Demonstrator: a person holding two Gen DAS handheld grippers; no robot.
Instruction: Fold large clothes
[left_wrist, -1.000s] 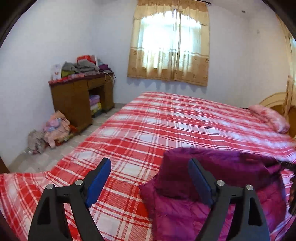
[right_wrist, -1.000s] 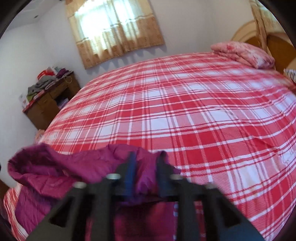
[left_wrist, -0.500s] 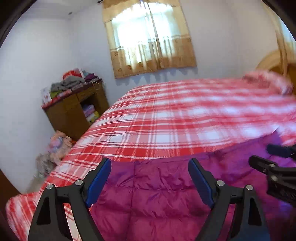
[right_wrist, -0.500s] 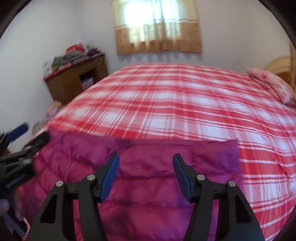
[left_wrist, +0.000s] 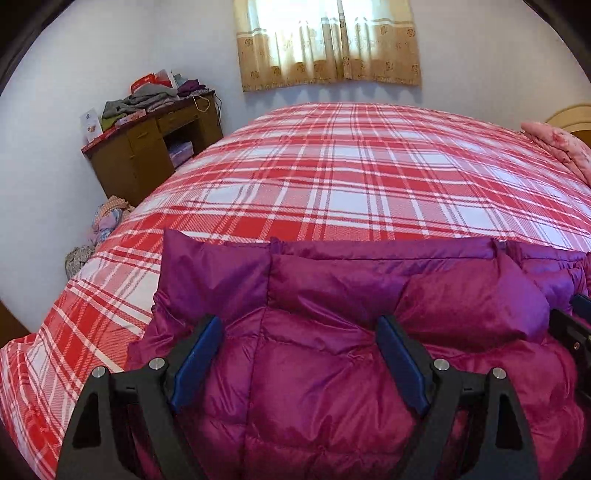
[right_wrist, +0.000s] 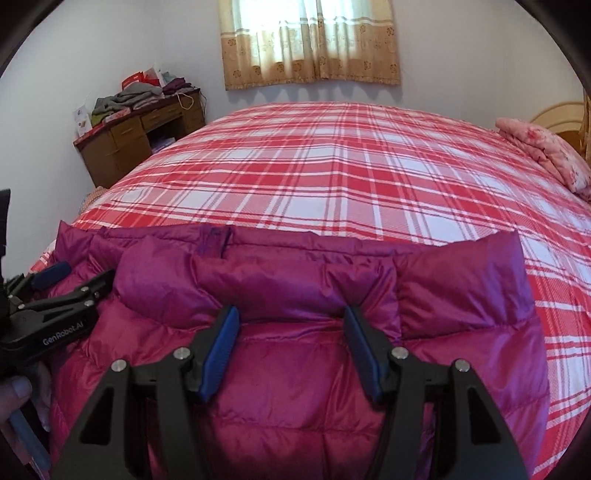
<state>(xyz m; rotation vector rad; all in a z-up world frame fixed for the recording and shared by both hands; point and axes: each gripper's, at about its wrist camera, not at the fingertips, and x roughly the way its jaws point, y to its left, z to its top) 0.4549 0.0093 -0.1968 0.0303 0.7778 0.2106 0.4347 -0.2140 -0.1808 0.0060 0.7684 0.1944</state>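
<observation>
L gripper (left_wrist: 299, 354): fingers wide apart, nothing pinched, above left part of purple down jacket (left_wrist: 332, 369) | R gripper (right_wrist: 290, 349): jaws just opening, now apart, no cloth clamped, over right part | jacket: flat on near edge of plaid bed (left_wrist: 351, 177), folded top edge facing window (left_wrist: 328, 40) | desk w/ clothes (left_wrist: 147, 147) at left wall

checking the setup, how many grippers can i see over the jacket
2: the left gripper over the left part of the purple down jacket, the right gripper over its right part. Both have open jaws.
</observation>
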